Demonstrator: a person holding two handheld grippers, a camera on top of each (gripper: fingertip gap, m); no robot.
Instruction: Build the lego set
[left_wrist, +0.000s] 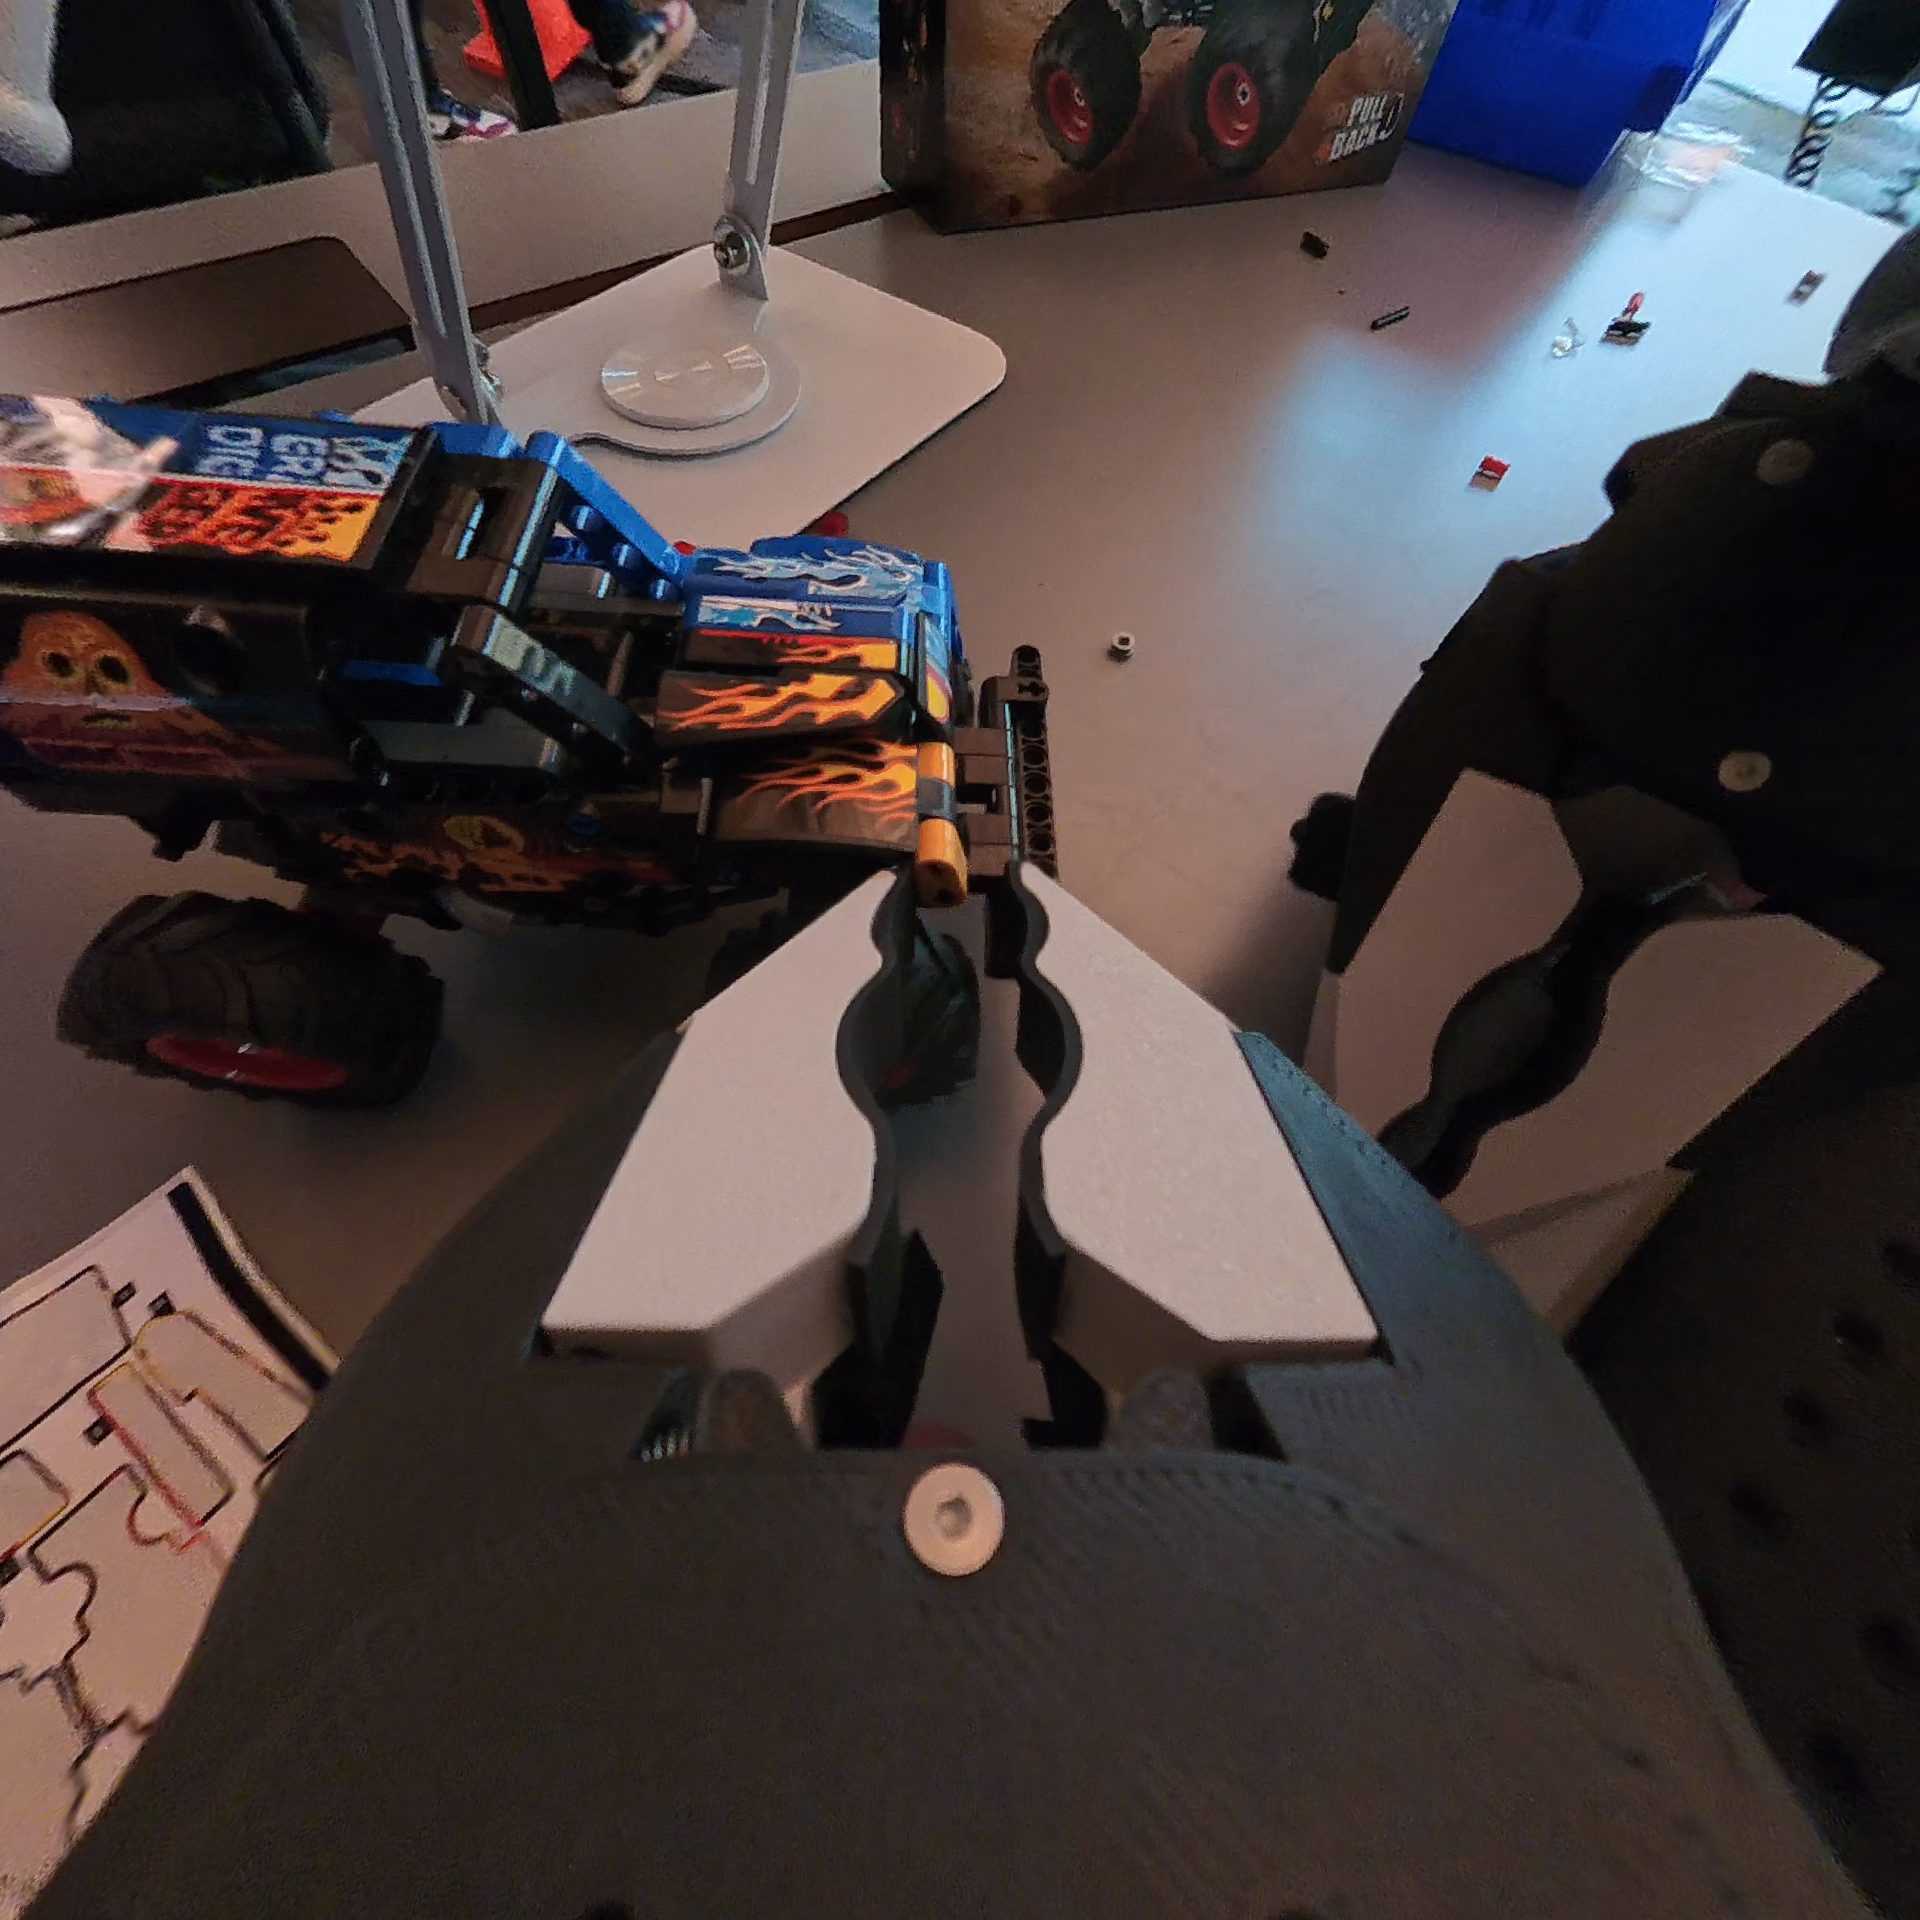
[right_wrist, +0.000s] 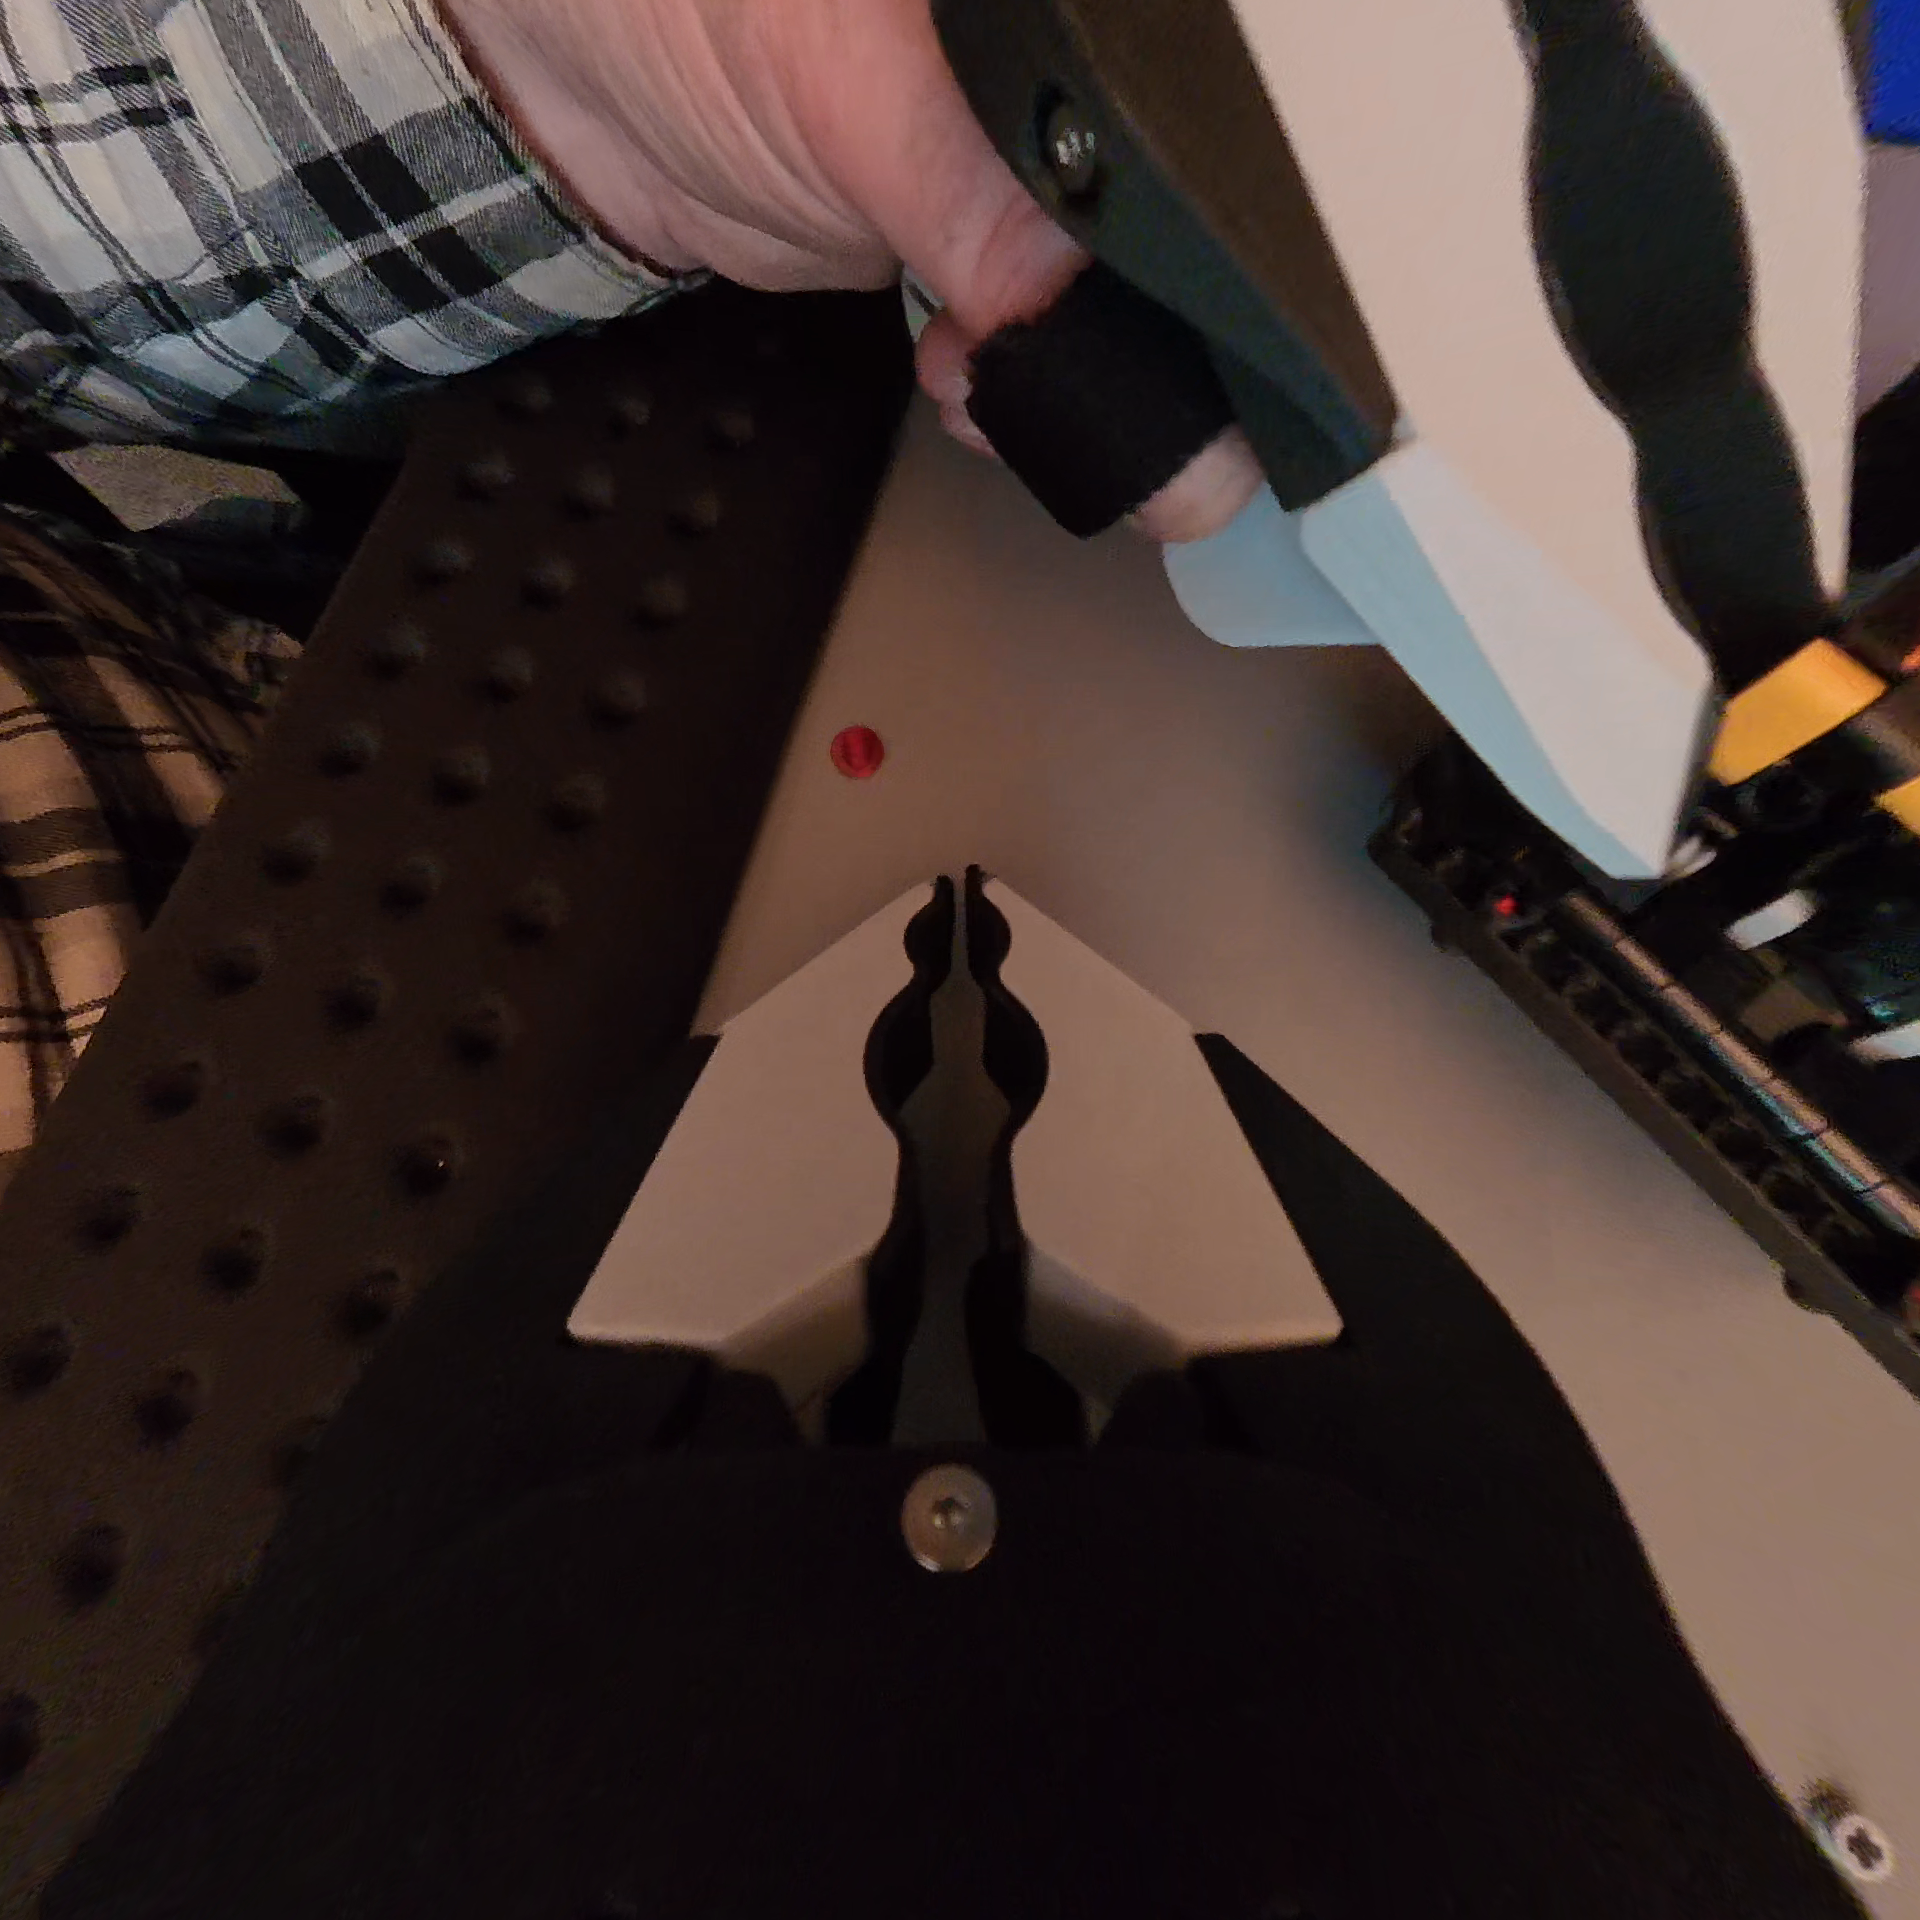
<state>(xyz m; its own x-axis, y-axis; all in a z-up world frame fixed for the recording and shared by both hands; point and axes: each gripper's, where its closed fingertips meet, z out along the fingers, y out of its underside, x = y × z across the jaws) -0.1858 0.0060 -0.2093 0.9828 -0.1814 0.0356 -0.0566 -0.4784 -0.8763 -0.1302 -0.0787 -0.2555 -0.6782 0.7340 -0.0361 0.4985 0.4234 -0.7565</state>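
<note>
Our left gripper (left_wrist: 961, 883), fingers spread, sits at the toy truck's (left_wrist: 468, 707) front bumper on the table (left_wrist: 1247, 520). Our right gripper (right_wrist: 958, 883), nearly pressed together and empty, points toward a red stud (right_wrist: 857, 749) just ahead.

The left wrist view looks down along its fingers from close above the table (left_wrist: 1195, 499), facing the truck's front bumper (left_wrist: 1023, 758). The right wrist view hovers nearer the tabletop, facing the person's side. Both share that bumper (right_wrist: 1621, 1029).
</note>
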